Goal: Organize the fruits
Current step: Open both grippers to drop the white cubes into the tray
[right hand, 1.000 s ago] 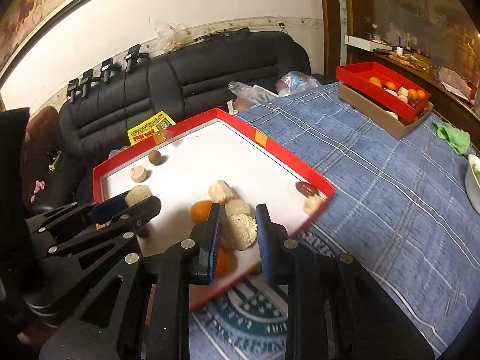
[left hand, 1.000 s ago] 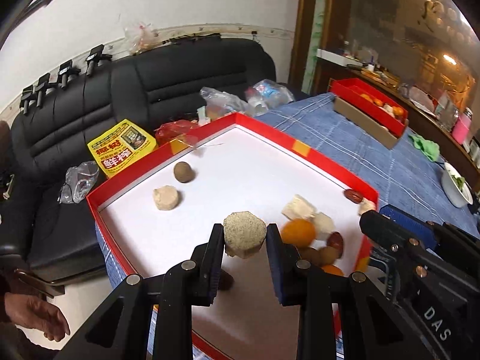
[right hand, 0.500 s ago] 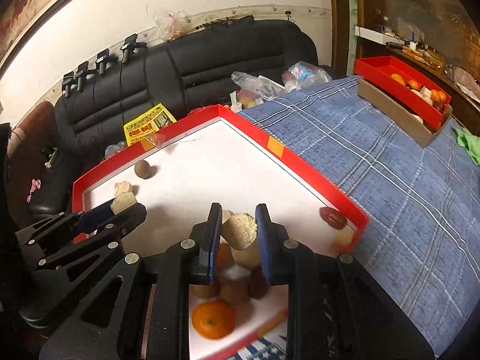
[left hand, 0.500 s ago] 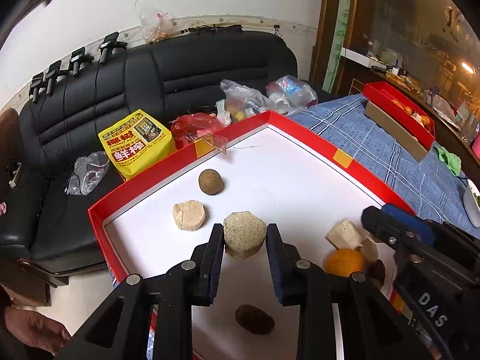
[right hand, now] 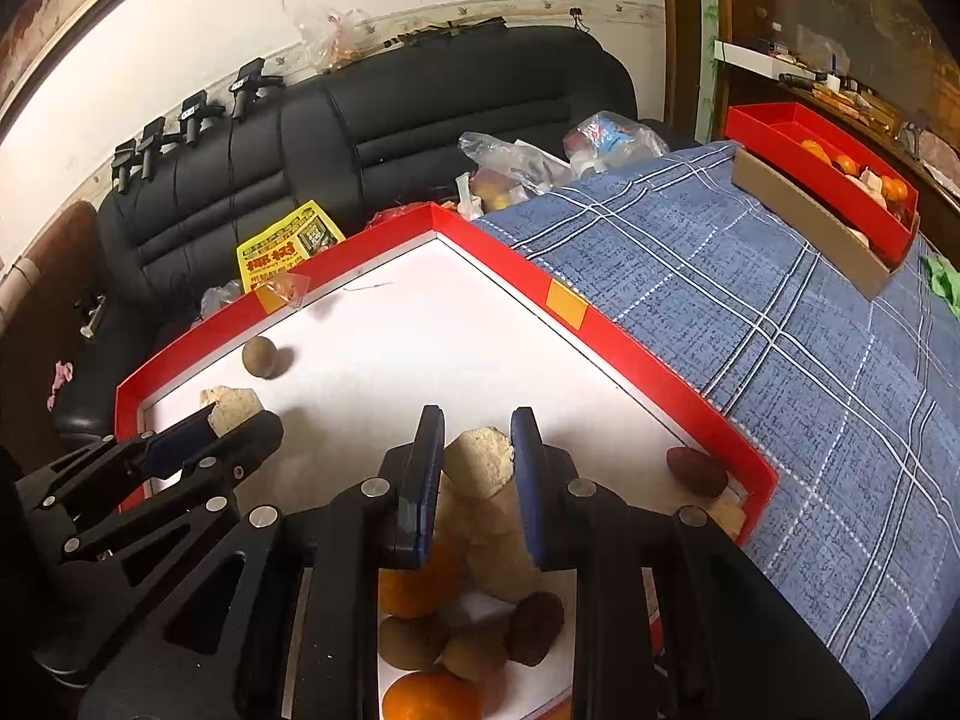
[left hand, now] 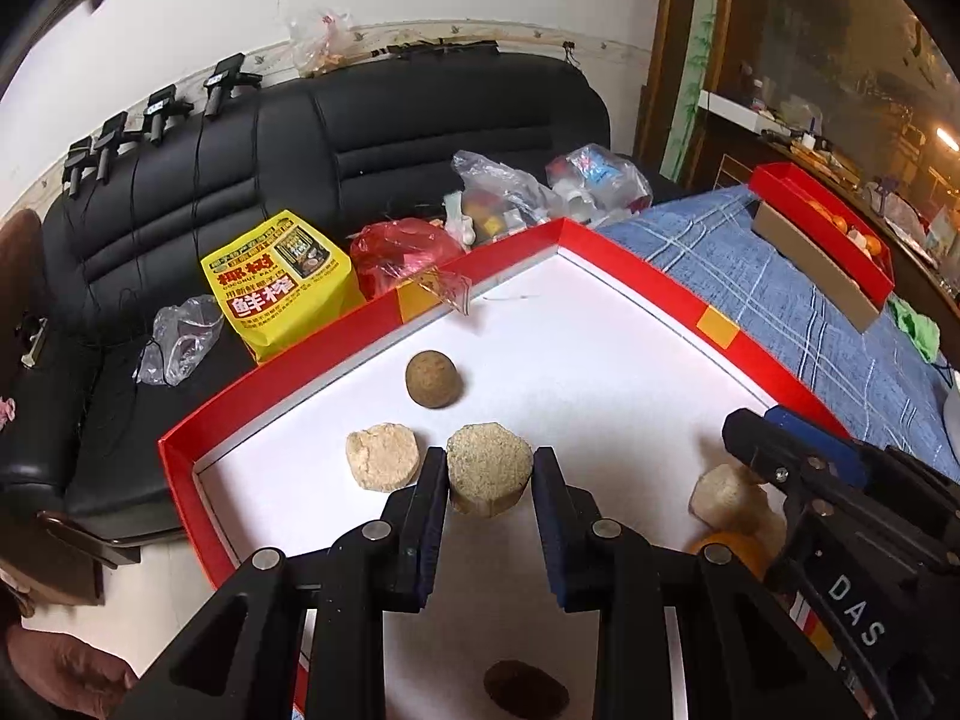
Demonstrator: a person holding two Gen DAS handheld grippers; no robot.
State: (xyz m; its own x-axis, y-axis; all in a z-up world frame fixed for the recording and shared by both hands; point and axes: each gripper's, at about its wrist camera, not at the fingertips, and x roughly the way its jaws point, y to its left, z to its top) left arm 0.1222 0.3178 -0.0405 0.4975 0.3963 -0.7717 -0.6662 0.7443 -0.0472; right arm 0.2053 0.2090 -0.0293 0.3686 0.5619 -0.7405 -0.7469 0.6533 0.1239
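Red-walled tray (left hand: 180, 450), white floor, on a blue plaid cloth (right hand: 810, 360): largest item, holds all the loose stock.

Left gripper (left hand: 489, 480): jaws nearly closed, pads pressing both flanks of a tan hexagonal puck (left hand: 489, 468), held at the tray's left end, whether lifted or touching the floor cannot be told.

Right gripper (right hand: 477, 450): jaws nearly closed on a pale crumbly chunk (right hand: 480, 456), held above the pile at the tray's near right.

Oranges (right hand: 414, 588): two in the pile, round, smooth-skinned; likely firm, liable to roll. Take across the widest part.

Tan hexagonal puck: grainy top, flat sides; probably light and dry, edges may shed crumbs. Flat sides suit the pads; squeeze gently.

Pale crumbly chunk: broken, rough top edge; judged fragile.

Pale round cake (left hand: 382, 456): lies just beside the puck, flat on the floor.

Brown ball (left hand: 433, 379): dull, rough skin, beyond the puck; looks hard, will roll.

Brown fruits (right hand: 534, 627): small, dark, in the pile by the oranges.

Red date (right hand: 696, 471): small, wrinkled, against the right wall.
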